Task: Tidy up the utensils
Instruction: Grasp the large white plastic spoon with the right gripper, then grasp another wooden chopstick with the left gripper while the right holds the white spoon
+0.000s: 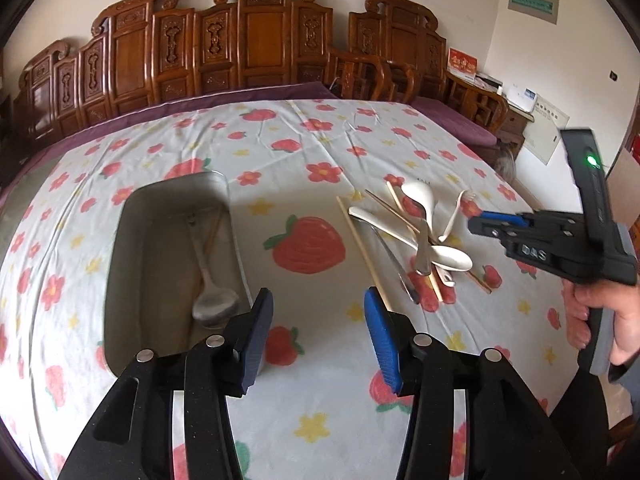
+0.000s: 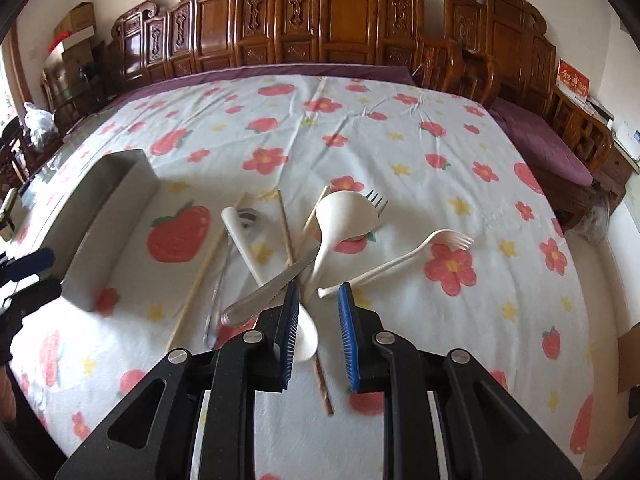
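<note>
A metal tray (image 1: pixel 120 240) sits on the left of the table and holds a metal spoon (image 1: pixel 208 280) and a chopstick. My left gripper (image 1: pixel 318 296) is open and empty, just right of the tray's near end. A pile of utensils lies to the right: white spoons (image 2: pixel 340 216), a white plastic fork (image 2: pixel 400 260), a metal knife (image 2: pixel 272 284), chopsticks (image 2: pixel 286 232). My right gripper (image 2: pixel 318 292) is open and empty, low over the near edge of the pile, its fingers either side of the fork's handle end. It also shows in the left wrist view (image 1: pixel 484 224).
A strawberry-and-flower cloth (image 2: pixel 400 140) covers the table. Carved wooden chairs (image 1: pixel 240 48) and a bench with a purple cushion (image 2: pixel 540 140) line the far side. The tray also shows at the left of the right wrist view (image 2: pixel 100 216).
</note>
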